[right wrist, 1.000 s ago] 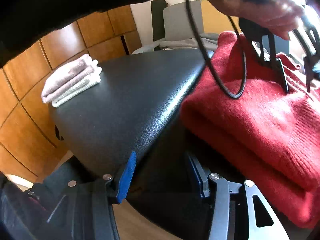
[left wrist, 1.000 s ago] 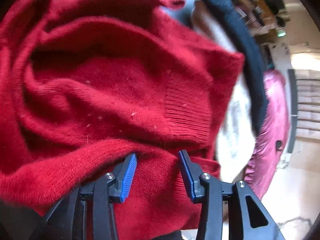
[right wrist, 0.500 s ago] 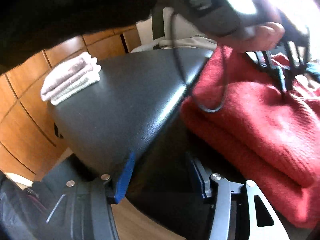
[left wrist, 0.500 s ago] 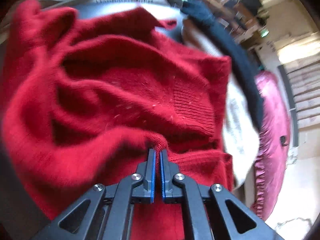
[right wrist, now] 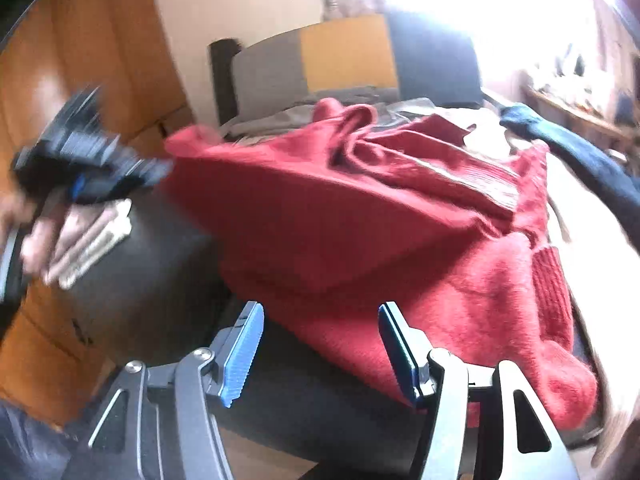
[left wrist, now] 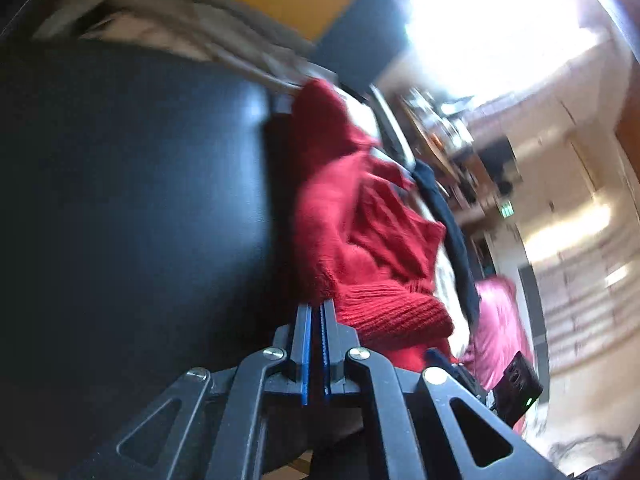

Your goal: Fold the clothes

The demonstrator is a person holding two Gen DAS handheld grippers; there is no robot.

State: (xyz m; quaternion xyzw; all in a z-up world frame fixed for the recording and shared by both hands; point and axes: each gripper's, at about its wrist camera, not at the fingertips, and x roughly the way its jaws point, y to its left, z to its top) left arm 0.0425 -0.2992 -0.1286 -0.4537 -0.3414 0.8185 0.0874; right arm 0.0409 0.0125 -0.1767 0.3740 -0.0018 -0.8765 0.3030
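While half a second ago it was pinching the red sweater (left wrist: pixel 372 240), the left gripper (left wrist: pixel 315 316) is now swinging away closed and seemingly empty over the black leather surface (left wrist: pixel 140 200), and the right gripper (right wrist: pixel 320 344) is hovering wide open just before the sweater, lying partly folded, suggesting another fold.

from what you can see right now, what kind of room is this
Most likely a home living room or bedroom: wooden cabinet doors, a cluttered shelf by a bright window, and a red sweater among other clothes on black padded furniture.
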